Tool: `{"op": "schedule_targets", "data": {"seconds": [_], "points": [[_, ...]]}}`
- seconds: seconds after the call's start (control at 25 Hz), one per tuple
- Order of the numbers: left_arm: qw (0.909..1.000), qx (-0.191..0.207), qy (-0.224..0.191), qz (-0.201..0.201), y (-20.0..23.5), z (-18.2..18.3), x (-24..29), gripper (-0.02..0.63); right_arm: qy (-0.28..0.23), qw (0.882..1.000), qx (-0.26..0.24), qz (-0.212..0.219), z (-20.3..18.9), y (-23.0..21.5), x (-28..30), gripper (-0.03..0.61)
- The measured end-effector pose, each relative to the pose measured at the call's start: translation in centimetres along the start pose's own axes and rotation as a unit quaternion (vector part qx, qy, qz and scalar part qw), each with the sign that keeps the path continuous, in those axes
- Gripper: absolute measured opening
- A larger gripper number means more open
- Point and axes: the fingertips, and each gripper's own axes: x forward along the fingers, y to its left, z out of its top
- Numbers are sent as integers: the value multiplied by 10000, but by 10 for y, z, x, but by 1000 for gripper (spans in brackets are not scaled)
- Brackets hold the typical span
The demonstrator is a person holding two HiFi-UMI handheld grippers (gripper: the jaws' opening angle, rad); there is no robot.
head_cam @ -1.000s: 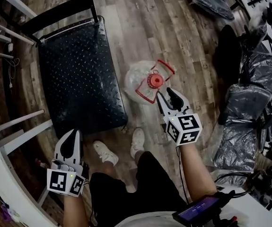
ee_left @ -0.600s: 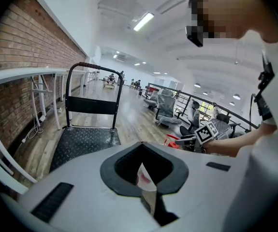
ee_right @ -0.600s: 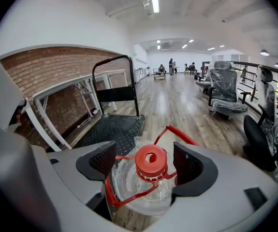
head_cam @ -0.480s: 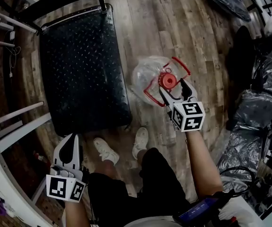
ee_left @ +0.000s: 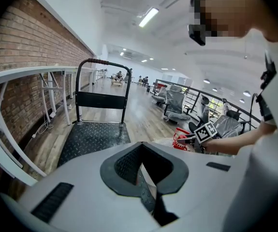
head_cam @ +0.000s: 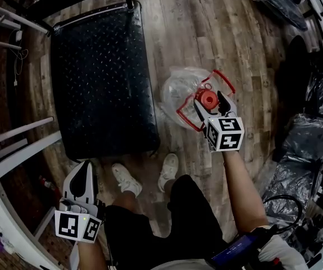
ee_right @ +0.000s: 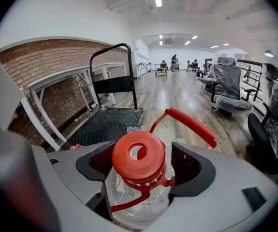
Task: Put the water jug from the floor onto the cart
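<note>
The clear water jug (head_cam: 179, 90) with a red cap (head_cam: 208, 99) and red handle (head_cam: 224, 79) stands on the wood floor, right of the black cart (head_cam: 99, 72). My right gripper (head_cam: 209, 102) is down over the jug's top. Its jaws stand wide on either side of the cap (ee_right: 139, 154), with gaps showing, so nothing is gripped. The handle (ee_right: 192, 124) arches beyond the jaws. My left gripper (head_cam: 85, 170) hangs low at the near left by the cart's corner, its jaws shut and empty (ee_left: 148, 178). The cart's deck (ee_left: 93, 137) lies ahead of it.
White table frames (head_cam: 15, 145) stand left of the cart. Plastic-wrapped office chairs (head_cam: 310, 134) crowd the right side. The person's shoes (head_cam: 128, 180) are between the cart and me. The cart's black push handle (ee_right: 112, 64) rises at its far end.
My right gripper came down onto the jug and its jaws spread wide around the red cap. The left gripper sank a little.
</note>
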Motion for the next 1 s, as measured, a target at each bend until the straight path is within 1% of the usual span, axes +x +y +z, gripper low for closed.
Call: {"op": "schedule_targets", "data": {"seconds": [0.16, 0.24, 0.48, 0.64, 0.8, 1.0], "points": [[10000, -8, -8, 34, 0, 1, -2, 0, -44, 10000, 30, 9, -1, 2, 2, 352], [10000, -6, -10, 40, 1, 1, -3, 0, -82, 10000, -1, -39, -1, 4, 1, 319], [10000, 7, -24, 32, -1, 2, -6, 0, -42, 9998, 6, -173, -7, 4, -3, 313], [9999, 70, -99, 9, -1, 16, -16, -2, -93, 9996, 86, -266, -6, 3, -30, 313], [9995, 106, -290, -7, 0, 44, -30, -1, -248, 9987, 221, -387, 22, 3, -70, 313], [9983, 126, -544, -144, -9, 88, -57, -2, -376, 9976, 289, -511, 76, 8, -134, 313]]}}
